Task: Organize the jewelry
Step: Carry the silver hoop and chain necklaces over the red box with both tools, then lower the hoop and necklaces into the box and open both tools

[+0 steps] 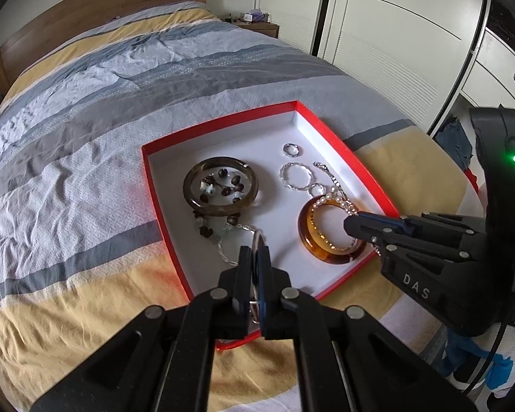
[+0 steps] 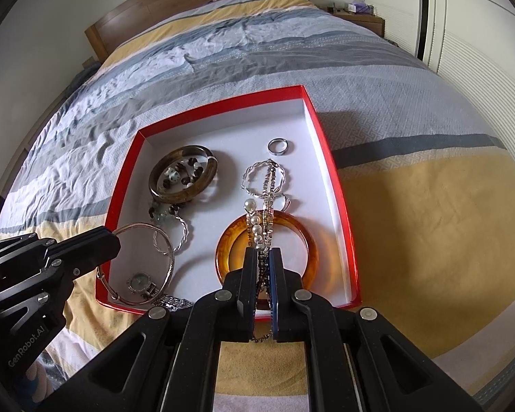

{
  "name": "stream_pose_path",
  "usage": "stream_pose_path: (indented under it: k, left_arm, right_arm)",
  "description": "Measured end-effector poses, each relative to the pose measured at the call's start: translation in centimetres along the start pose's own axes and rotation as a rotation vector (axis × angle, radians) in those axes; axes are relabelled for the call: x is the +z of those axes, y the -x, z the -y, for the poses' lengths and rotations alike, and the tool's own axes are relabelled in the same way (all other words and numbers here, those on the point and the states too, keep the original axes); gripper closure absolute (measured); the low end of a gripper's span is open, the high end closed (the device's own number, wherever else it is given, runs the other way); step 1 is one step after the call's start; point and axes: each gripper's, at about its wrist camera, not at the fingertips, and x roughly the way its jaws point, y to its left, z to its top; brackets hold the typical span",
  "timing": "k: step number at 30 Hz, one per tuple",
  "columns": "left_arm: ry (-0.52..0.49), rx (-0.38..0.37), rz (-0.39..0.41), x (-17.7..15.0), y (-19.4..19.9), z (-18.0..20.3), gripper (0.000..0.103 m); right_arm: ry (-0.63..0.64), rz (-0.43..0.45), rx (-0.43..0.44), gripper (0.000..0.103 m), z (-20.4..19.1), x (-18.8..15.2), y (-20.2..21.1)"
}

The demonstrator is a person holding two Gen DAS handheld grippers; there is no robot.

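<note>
A red box lid (image 1: 219, 134) (image 2: 340, 206) with a white inside lies on the bed and holds the jewelry. My left gripper (image 1: 255, 250) (image 2: 115, 237) is shut on a thin silver bangle (image 2: 147, 228) at the lid's near left corner. My right gripper (image 2: 262, 252) (image 1: 348, 221) is shut on a pearl and rhinestone chain (image 2: 261, 219) (image 1: 336, 190) draped over an amber bangle (image 2: 302, 240) (image 1: 309, 240). A dark brown bangle (image 1: 219, 209) (image 2: 161, 195) rings a bead bracelet (image 1: 223, 185). A silver ring (image 2: 278, 146) (image 1: 290, 150), a twisted silver hoop (image 1: 297, 175) (image 2: 249, 175) and a watch (image 2: 140, 283) also lie inside.
The striped grey and yellow bedspread (image 1: 86, 130) (image 2: 429, 223) surrounds the lid. A wooden headboard (image 1: 68, 20) and a nightstand (image 1: 257, 27) stand at the far end. White wardrobe doors (image 1: 395, 34) stand to the right.
</note>
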Motion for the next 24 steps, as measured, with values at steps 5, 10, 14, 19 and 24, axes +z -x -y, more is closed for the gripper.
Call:
stream_pose_path:
  k: [5, 10, 14, 19, 24]
  left_arm:
    - [0.012, 0.004, -0.01, -0.3, -0.6, -0.1, 0.1]
    - [0.018, -0.003, -0.019, -0.5, -1.2, -0.1, 0.1]
    - [0.025, -0.01, -0.028, -0.5, -1.8, -0.1, 0.1]
    - [0.029, -0.006, -0.034, -0.6, -2.4, -0.1, 0.1]
    - [0.048, 0.002, -0.04, -0.8, -2.7, -0.5, 0.1]
  right_arm:
    - [0.001, -0.009, -0.01, 0.094, 0.1, -0.2, -0.4]
    - [-0.012, -0.017, -0.024, 0.093, 0.7, -0.4, -0.8]
    - [-0.013, -0.018, -0.028, 0.093, 0.8, -0.5, -1.0]
    - [-0.009, -0.018, -0.033, 0.093, 0.8, -0.5, -1.2]
    - [-0.007, -0.011, -0.047, 0.093, 0.7, -0.5, -1.2]
